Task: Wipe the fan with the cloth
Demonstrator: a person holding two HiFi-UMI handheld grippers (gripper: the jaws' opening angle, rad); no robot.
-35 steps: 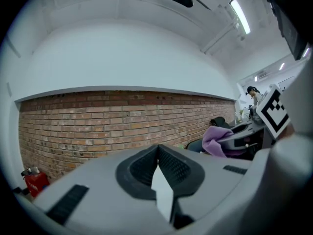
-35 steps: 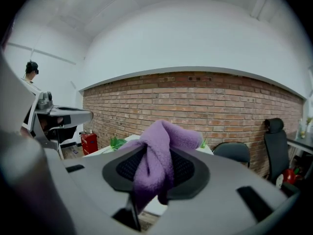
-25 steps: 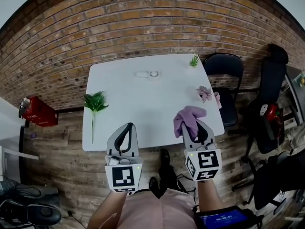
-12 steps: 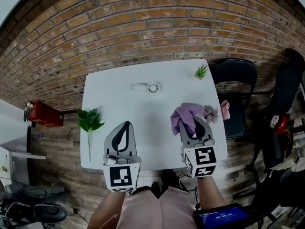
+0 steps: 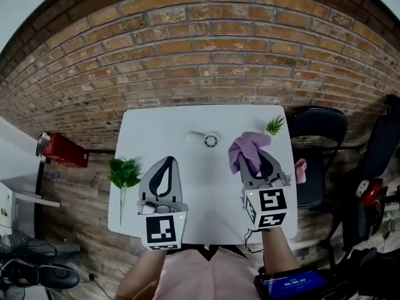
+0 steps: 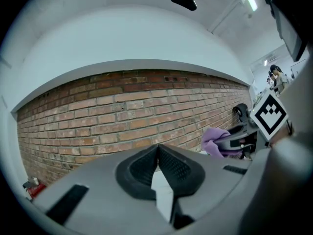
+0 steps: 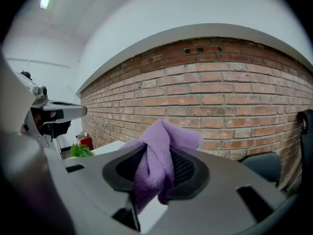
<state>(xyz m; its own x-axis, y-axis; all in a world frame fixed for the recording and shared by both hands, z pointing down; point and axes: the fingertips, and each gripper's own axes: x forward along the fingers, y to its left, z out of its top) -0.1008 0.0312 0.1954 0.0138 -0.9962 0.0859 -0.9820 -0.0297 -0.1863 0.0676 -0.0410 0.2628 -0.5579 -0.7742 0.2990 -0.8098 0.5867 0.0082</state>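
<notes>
The right tongs (image 5: 255, 161) pinch the purple cloth (image 5: 245, 149), bunched at their tips. The left tongs (image 5: 166, 162) are pressed together, empty. The small white fan (image 5: 210, 140) lies mid-frame, ahead of both, untouched. I judge it best to pin its handle with the left and dab the cloth lightly onto the round head. The white counter (image 5: 165, 129) abuts a brick wall (image 5: 206, 61), and a black chair (image 5: 320, 125) stands right.

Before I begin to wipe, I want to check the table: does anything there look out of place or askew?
Only mildly. The green sprig lies flat at the table's left edge, with leaves that seem to overhang it. The small fan seems to lie flat on the tabletop, not upright. Nothing looks spilled or broken.
</notes>
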